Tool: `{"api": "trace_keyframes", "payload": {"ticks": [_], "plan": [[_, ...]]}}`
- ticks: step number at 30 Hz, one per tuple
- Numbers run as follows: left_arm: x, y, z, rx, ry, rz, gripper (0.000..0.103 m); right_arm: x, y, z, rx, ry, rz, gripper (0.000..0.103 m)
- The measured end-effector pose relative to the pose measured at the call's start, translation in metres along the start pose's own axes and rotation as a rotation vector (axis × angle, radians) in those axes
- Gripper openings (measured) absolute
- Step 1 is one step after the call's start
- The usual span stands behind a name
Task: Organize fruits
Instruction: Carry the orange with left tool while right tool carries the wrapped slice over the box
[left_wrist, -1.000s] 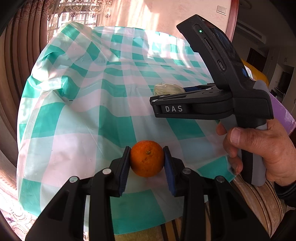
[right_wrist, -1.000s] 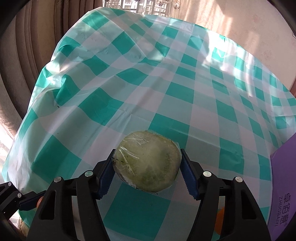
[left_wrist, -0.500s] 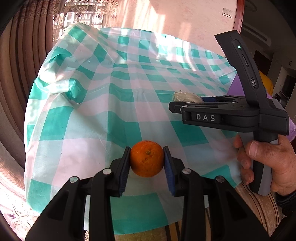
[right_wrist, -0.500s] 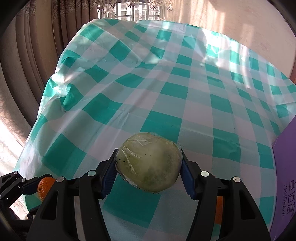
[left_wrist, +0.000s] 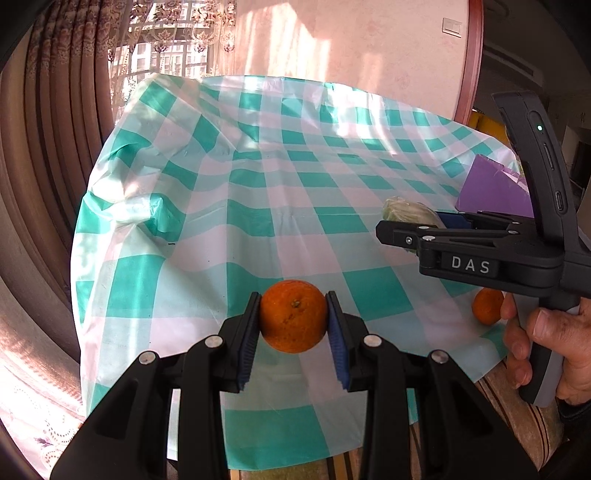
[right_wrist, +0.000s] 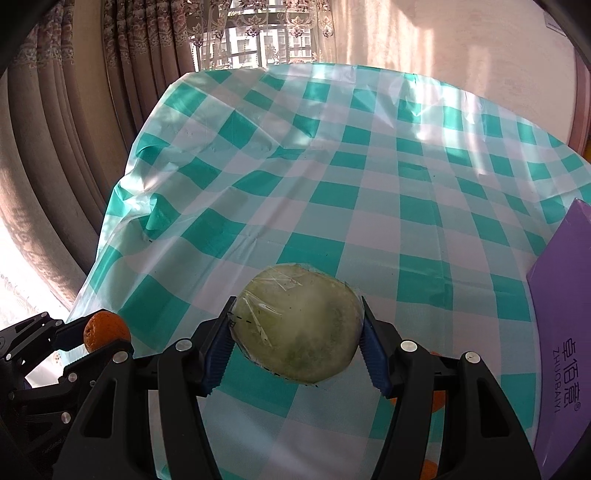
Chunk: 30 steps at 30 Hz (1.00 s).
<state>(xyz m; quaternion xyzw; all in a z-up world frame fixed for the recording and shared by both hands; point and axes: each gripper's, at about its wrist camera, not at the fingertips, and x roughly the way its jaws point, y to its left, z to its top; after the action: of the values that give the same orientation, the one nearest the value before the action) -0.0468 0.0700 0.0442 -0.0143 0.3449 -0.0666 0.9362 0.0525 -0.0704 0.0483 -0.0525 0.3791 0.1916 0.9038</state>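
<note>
My left gripper (left_wrist: 293, 317) is shut on an orange (left_wrist: 293, 315), held above the near edge of the green-and-white checked tablecloth (left_wrist: 280, 192). From the right wrist view the same orange (right_wrist: 105, 334) shows at the lower left, pinched in the left gripper (right_wrist: 96, 338). My right gripper (right_wrist: 295, 328) is shut on a pale green fruit wrapped in clear film (right_wrist: 297, 323), lifted over the cloth. In the left wrist view that wrapped fruit (left_wrist: 408, 214) peeks out past the right gripper (left_wrist: 406, 225), which a hand (left_wrist: 546, 347) holds.
A second orange (left_wrist: 487, 305) lies on the cloth at the right, below the right gripper. A purple box (right_wrist: 565, 295) stands along the table's right side. Brown curtains (left_wrist: 48, 147) hang at the left and a window lies beyond the table's far edge.
Both grippers have risen with their fruit. The right gripper has shifted to the right in the left wrist view, uncovering a second orange and the purple box.
</note>
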Motion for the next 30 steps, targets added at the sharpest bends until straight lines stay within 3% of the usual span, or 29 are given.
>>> {"api": "trace_keyframes", "payload": {"ticks": [20,30], "plan": [[-0.013,-0.043,0.046,0.111,-0.056,-0.004,0.035,-0.076,-0.055,0.024,0.104,-0.153,0.023,0.060],[-0.014,-0.075,0.070,0.175,-0.080,-0.029,0.035,-0.106,-0.093,0.032,0.139,-0.209,-0.010,0.060]]}}
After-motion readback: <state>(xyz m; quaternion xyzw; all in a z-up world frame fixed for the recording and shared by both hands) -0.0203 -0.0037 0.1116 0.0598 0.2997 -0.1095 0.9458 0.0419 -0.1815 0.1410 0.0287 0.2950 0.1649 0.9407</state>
